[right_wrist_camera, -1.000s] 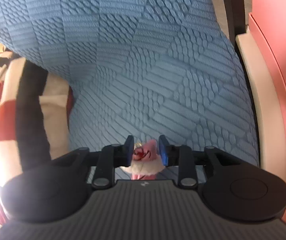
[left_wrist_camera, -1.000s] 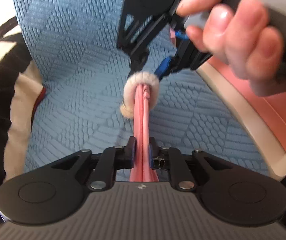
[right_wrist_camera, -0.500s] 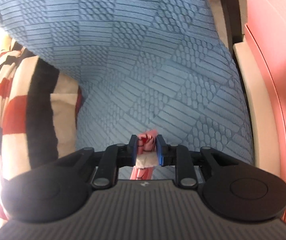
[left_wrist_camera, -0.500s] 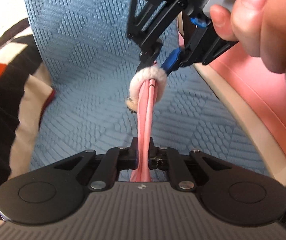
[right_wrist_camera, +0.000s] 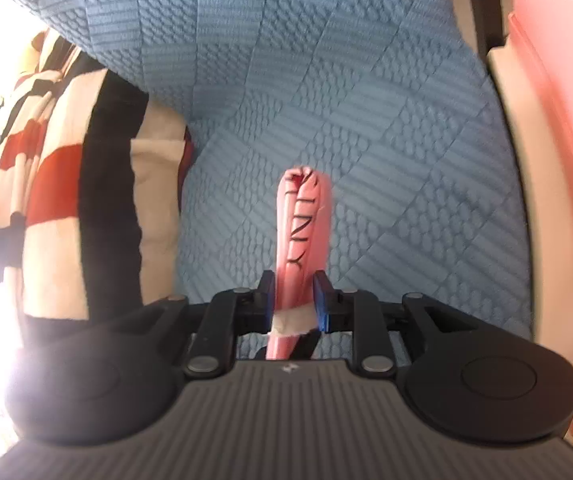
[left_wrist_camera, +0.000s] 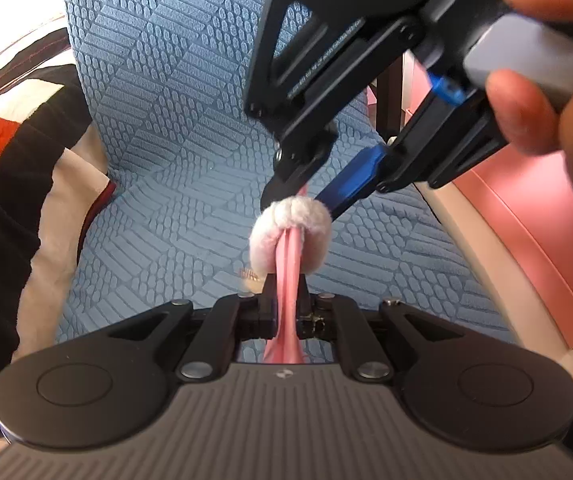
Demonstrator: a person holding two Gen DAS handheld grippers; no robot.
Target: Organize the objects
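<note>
1. Pink fabric, a folded strip (left_wrist_camera: 286,280) with dark lettering, is what both tongs are busy with; it hangs in the air between them, above the blue textured cover (left_wrist_camera: 166,184).
2. Left tongs (left_wrist_camera: 284,312) are pressed together on the strip's lower end, which runs down between the pads and out beneath.
3. Right tongs (right_wrist_camera: 294,300) sit around a fluffy white band (left_wrist_camera: 290,224) that rings the strip; their jaws are easing apart just now, with band and strip between them, and they look to have barely any bite on it.
4. A hand (left_wrist_camera: 542,92) holds the right tool from above.
5. Outward: a striped red, black and cream blanket (right_wrist_camera: 66,184) on one side, a pink and cream panel (left_wrist_camera: 534,232) on the other.
6. My guess is the bundling is nearly finished. Putting the bundle away is still to come, and no storage spot is visible.
</note>
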